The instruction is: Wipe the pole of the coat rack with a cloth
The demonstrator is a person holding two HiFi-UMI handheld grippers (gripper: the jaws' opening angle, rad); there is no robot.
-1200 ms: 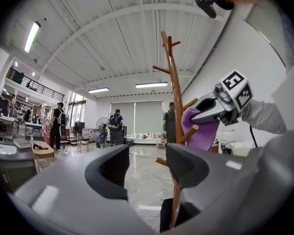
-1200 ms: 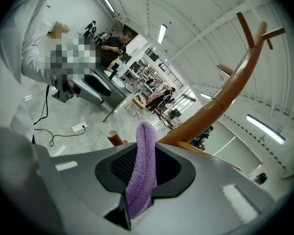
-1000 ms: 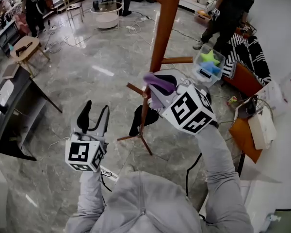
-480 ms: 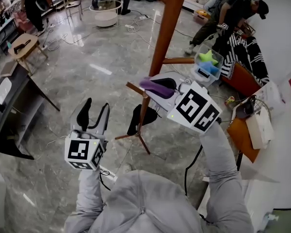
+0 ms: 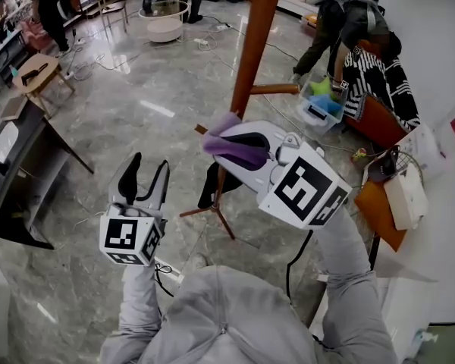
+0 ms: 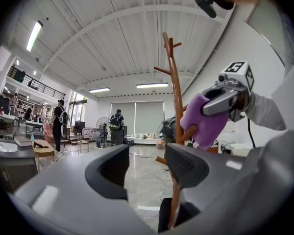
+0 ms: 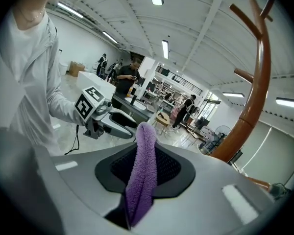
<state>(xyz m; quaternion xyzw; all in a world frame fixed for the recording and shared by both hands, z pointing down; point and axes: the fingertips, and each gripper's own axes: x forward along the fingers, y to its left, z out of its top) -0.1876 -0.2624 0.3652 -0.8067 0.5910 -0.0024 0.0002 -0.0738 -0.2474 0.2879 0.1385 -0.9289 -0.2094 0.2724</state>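
The brown wooden coat rack pole (image 5: pixel 252 51) rises through the middle of the head view, with short pegs low on it and splayed feet on the floor. My right gripper (image 5: pixel 229 144) is shut on a purple cloth (image 5: pixel 235 144), held level beside the pole at peg height, the cloth's end next to the wood. In the right gripper view the cloth (image 7: pixel 141 173) is pinched between the jaws and the pole (image 7: pixel 250 111) curves up at right. My left gripper (image 5: pixel 142 179) stands open and empty, lower left of the pole. In the left gripper view the pole (image 6: pixel 176 106) and the cloth (image 6: pixel 202 122) show ahead.
A dark garment (image 5: pixel 211 184) hangs low on the rack. A black desk (image 5: pixel 19 165) stands at left, an orange stool with a white box (image 5: pixel 398 199) at right. A person (image 5: pixel 345 21) bends over a bin of toys (image 5: pixel 322 101) behind the rack. Cables lie on the grey marble floor.
My right gripper has swung left and turned level, carrying the purple cloth across to the pole's left side. The left gripper has stayed where it was. The person behind has bent down.
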